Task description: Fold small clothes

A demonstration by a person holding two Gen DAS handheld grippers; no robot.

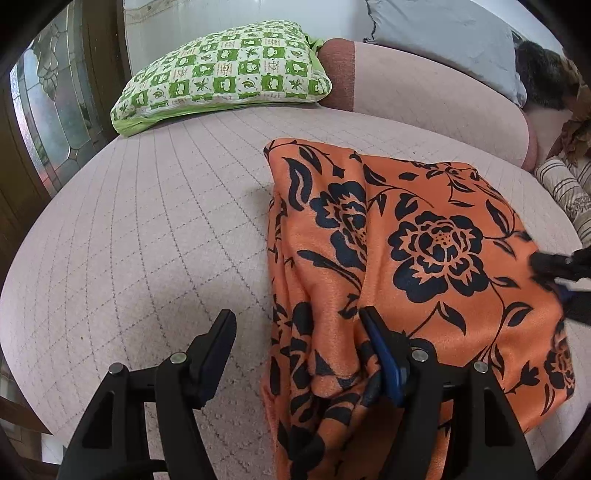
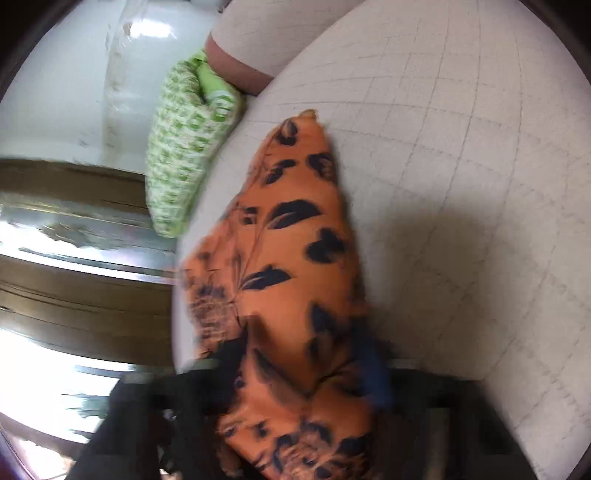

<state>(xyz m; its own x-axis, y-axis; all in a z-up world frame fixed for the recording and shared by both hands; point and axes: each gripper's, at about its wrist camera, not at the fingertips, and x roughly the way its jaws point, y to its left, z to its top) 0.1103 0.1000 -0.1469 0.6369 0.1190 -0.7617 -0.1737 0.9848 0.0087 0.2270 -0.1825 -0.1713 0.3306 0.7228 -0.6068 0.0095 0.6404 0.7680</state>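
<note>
While the left claw (image 1: 297, 334) stands spread over the orange floral cloth (image 1: 424, 236) (lying on the bed (image 1: 147, 229)), the right claw (image 2: 295, 365) pinches its near edge.

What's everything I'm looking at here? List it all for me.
Orange cloth: one, orange with black flowers, lying partly folded on the bed.
Bed cover: one, pale pink with a grid of stitched lines, under the cloth.
Checked pillow: one, green and white, at the far end of the bed.
Bolster: one, pink with a darker end, behind the cloth.
Grey pillow: one, grey, beyond the bolster.
Striped fabric: one, beige and white stripes, at the right edge.
Glass door: one, brown frame with patterned glass, on the left.
Left claw: one, black, open, the cloth's near edge between its fingers.
Right claw: one, black, blurred, closed on the cloth's edge.
</note>
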